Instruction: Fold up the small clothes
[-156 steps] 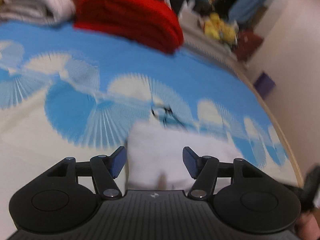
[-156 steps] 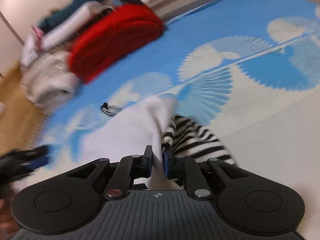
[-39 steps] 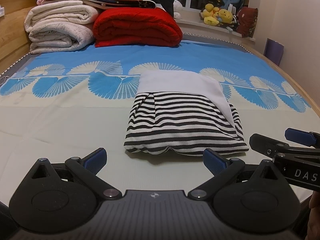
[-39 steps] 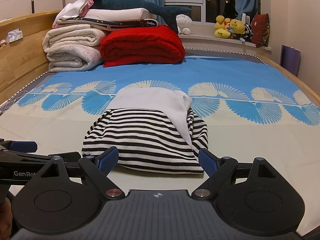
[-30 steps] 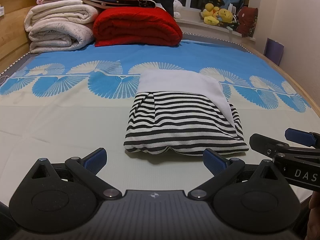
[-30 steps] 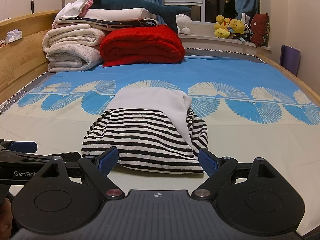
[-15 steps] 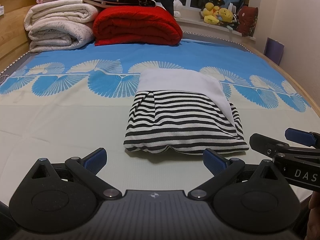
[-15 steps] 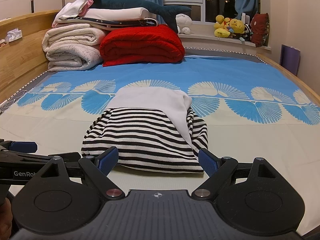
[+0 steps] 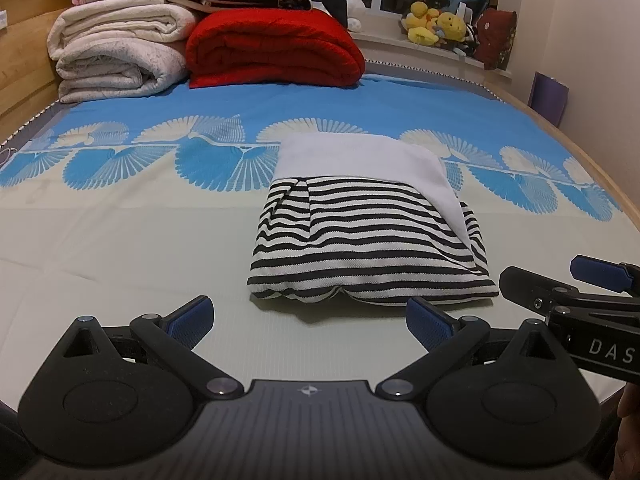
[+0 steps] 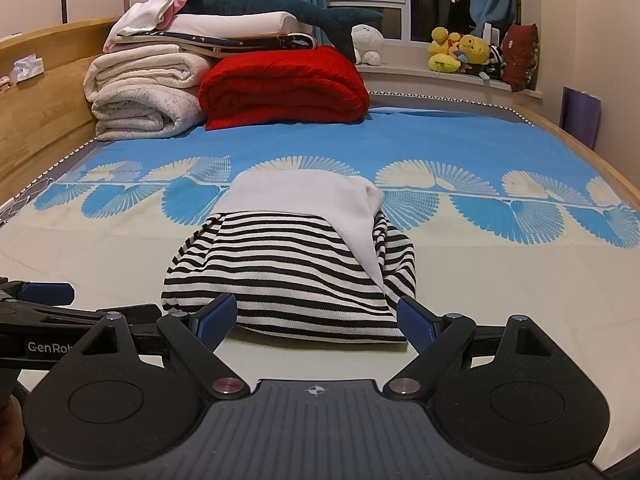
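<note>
Now, with both the left gripper [image 9: 310,322] and the right gripper [image 10: 316,322] spread wide and holding nothing, just leave the folded black-and-white striped cloth bundle [image 9: 368,248] lying flat and neat on the blue-and-cream bed sheet [image 9: 120,216].

The left gripper [image 9: 308,322] and right gripper [image 10: 316,322] hang side by side, tilted downward, each with jaws spread wide and nothing between the blue pads [image 10: 216,320].
</note>
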